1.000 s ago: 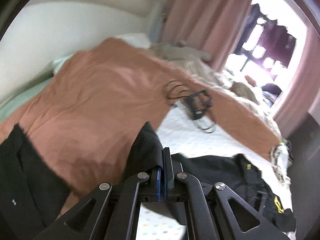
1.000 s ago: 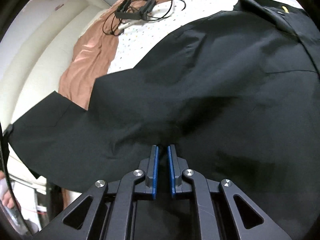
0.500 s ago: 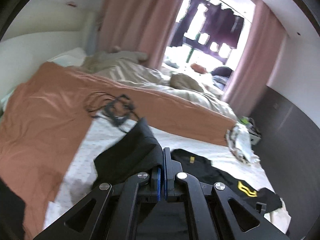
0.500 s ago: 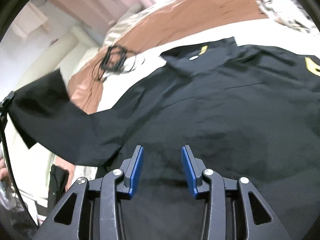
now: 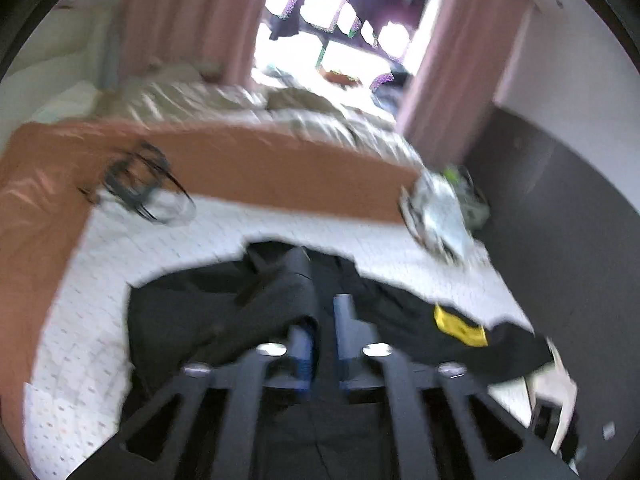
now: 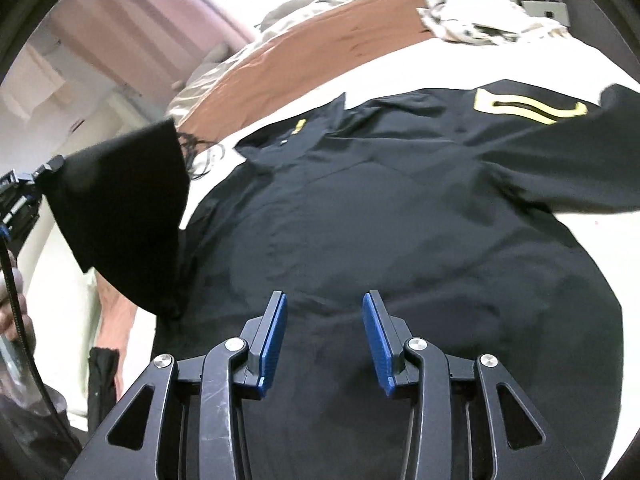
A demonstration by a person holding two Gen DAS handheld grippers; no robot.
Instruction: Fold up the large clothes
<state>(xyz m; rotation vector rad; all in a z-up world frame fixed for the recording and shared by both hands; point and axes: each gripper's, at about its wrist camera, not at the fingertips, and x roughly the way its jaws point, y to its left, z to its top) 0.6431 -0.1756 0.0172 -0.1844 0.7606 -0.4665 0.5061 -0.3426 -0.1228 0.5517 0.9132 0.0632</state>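
A black shirt (image 6: 400,220) with yellow patches (image 6: 528,108) lies spread on the white dotted bed sheet (image 5: 120,260). In the right wrist view my right gripper (image 6: 324,320) hovers open above the shirt's lower body, with nothing between its blue pads. At that view's left edge my left gripper (image 6: 24,188) holds up one black sleeve (image 6: 128,208). The left wrist view is blurred: my left gripper (image 5: 326,320) has its jaws opening, and the sleeve (image 5: 280,292) still drapes over the left finger, above the shirt (image 5: 200,312).
A brown blanket (image 5: 260,168) borders the sheet at the back and left, with a black cable bundle (image 5: 136,188) on its edge. A crumpled pale garment (image 5: 436,216) lies at the far right corner. Beyond are rumpled beige bedding, pink curtains and a bright window. A person's hand (image 6: 12,312) shows at the left.
The left gripper carried the sleeve from over the brown blanket across toward the shirt's body, and its jaws have parted. The right gripper let go of the shirt, opened and rose.
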